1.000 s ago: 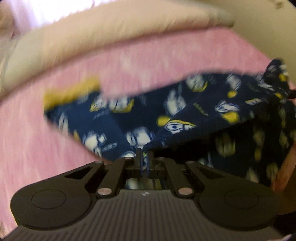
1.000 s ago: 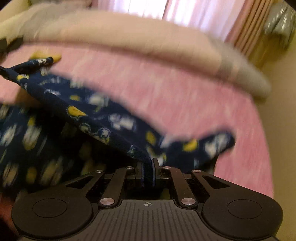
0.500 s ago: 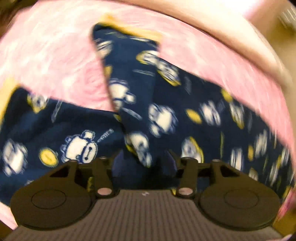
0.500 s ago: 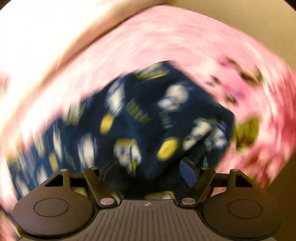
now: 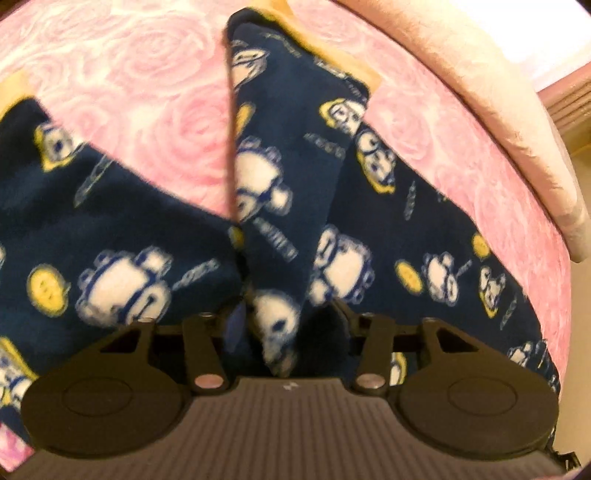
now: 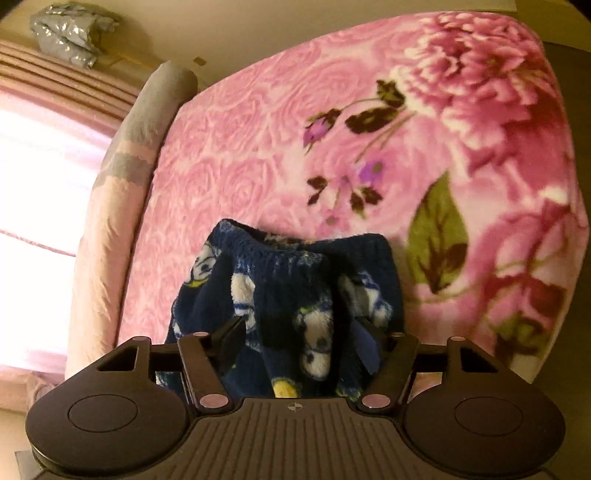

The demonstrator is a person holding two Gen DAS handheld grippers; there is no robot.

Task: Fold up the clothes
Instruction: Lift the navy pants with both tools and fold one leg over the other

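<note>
Navy fleece trousers (image 5: 288, 177) with a white monkey and yellow print lie on the pink rose-pattern blanket (image 5: 147, 92). One leg, with a yellow cuff, runs away from me and another spreads to the left. My left gripper (image 5: 286, 317) points down at them; its jaws are closing around a raised fold, and the pads are not pressing on it. In the right wrist view the bunched waistband end of the trousers (image 6: 280, 266) sits between the fingers of my right gripper (image 6: 301, 343). Its jaws are also closing, with gaps still at both pads.
A cream rolled quilt (image 5: 498, 92) lines the bed's far side, and the same quilt (image 6: 122, 184) shows in the right wrist view beside a bright curtained window (image 6: 37, 184). A silver bag (image 6: 70, 33) lies on the floor beyond. The flowered blanket (image 6: 461, 147) stretches off to the right.
A second ago both grippers were shut on lifted fabric. They have let go, rolled and dropped lower, and the trousers now rest on the blanket with the jaws apart around folds.
</note>
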